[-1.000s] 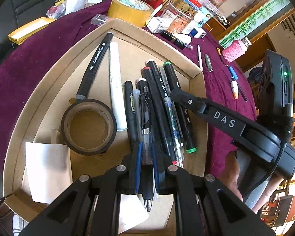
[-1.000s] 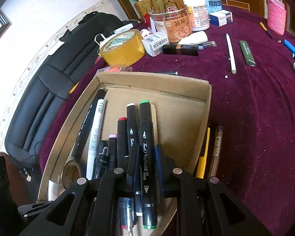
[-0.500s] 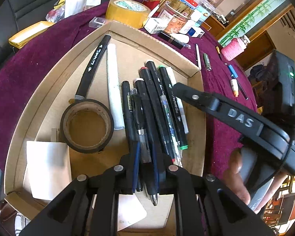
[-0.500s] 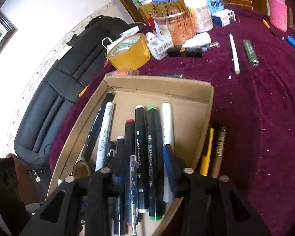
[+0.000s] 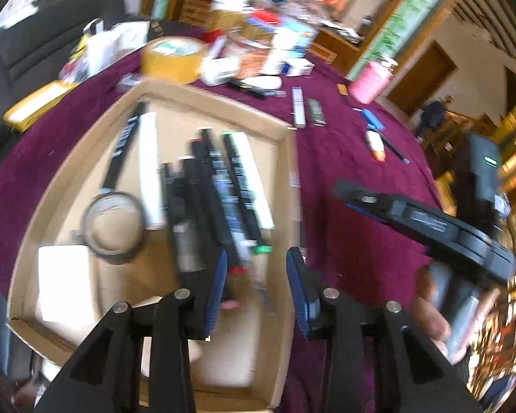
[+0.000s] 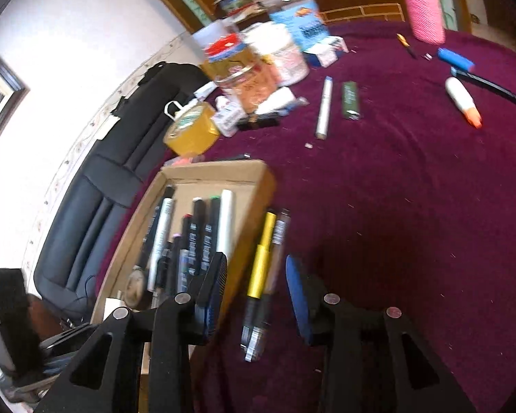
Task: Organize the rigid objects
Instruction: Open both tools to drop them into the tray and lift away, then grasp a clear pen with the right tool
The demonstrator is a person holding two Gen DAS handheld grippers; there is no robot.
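While tilted downward, both grippers (image 5: pixel 256 285) (image 6: pixel 256 289) (empty).

Left wrist view: looks steeply down, close above the cardboard box (image 5: pixel 148 93), facing the cluttered far table edge; heavily blurred, so detail is uncertain. Right wrist view: looks down from beside the box's right wall (image 6: pixel 258 199), over the purple cloth (image 6: pixel 395 206). Both share the box, yellow tape roll (image 5: pixel 172 56) and pink jar (image 6: pixel 423 10)
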